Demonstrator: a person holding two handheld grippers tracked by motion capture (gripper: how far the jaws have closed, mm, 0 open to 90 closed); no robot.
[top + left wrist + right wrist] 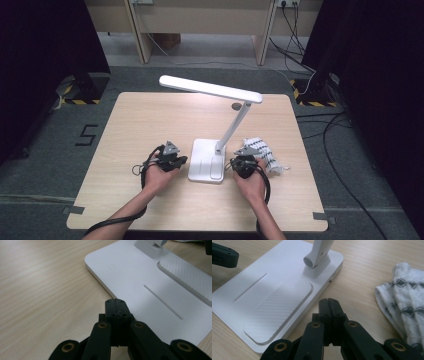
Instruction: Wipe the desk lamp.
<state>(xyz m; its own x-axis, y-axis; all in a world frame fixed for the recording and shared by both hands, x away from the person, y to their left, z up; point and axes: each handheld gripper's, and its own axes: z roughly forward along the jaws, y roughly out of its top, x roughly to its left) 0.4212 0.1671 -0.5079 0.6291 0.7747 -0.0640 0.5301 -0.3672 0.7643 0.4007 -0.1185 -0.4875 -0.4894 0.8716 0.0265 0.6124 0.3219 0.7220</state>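
Both tongs are sitting closed with nothing between their jaws. I am holding my left gripper (pixel 172 159) just beside the left edge of the lamp base, and my right gripper (pixel 245 162) just beside its right edge.

I am looking at the biggest thing first, the wooden table (pixel 145 120). On it the white desk lamp (pixel 212 90) is standing near the middle, with its long head stretched out to the left. Its flat base (pixel 206 167) is lying between my two grippers. A white cloth with dark marks (pixel 263 152) is lying crumpled beside my right gripper.

I think I am getting ready to wipe the lamp. To do it well, I should open the right jaws wide, pinch the cloth by a thick fold, and steady the base with the left gripper so the lamp does not tip.
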